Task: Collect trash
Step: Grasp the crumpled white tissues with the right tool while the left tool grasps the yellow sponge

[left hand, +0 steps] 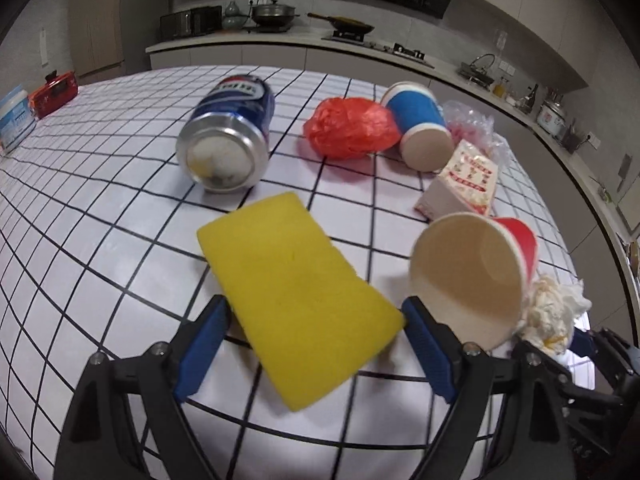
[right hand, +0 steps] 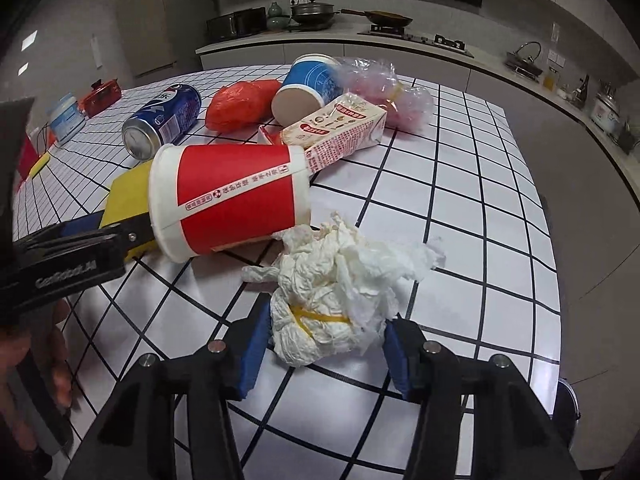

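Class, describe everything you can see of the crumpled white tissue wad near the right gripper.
The tissue wad is crumpled white paper, thin and creased, bound by a yellow rubber band low on its front. It lies on the checked tablecloth between the blue fingers of the right gripper, which flank it closely; actual contact is unclear. Its far edge reaches the toppled red paper cup.
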`<state>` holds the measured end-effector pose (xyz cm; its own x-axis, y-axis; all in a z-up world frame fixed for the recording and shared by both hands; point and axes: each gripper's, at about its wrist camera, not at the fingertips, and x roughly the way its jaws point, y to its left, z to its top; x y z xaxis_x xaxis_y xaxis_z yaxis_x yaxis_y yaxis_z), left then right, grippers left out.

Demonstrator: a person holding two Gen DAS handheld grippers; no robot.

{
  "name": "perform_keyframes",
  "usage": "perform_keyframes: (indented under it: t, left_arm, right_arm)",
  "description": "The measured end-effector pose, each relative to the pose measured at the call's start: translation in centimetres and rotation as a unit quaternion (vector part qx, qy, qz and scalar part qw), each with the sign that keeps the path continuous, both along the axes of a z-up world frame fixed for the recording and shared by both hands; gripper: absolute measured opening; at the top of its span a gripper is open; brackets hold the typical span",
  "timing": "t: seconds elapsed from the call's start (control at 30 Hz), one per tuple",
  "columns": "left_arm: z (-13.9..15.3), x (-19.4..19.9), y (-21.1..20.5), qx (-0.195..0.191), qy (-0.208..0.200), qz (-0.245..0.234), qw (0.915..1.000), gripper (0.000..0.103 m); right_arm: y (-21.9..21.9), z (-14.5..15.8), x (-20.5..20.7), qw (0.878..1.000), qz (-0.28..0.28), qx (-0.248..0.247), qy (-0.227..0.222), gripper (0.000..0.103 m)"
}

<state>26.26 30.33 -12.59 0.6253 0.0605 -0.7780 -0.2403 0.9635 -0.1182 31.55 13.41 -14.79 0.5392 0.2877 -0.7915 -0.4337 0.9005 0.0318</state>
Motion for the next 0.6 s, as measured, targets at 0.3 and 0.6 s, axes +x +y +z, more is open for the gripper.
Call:
perform_keyframes:
  t: [0.3,0.6]
  left_arm:
    - [0.7,-5.0,4.7,-0.017,-0.009,0.052,0.9984,0.088]
    - [0.2,-1.8,3.2,0.006,-0.003,0.013,0.9999,0.077]
  right_arm:
    - [0.3,0.4,0.2,1.0,0.008,0.009,-0.015,0.068]
    - [0.4,0.2,0.5,1.0,0.019,0.0,-0.015,0.068]
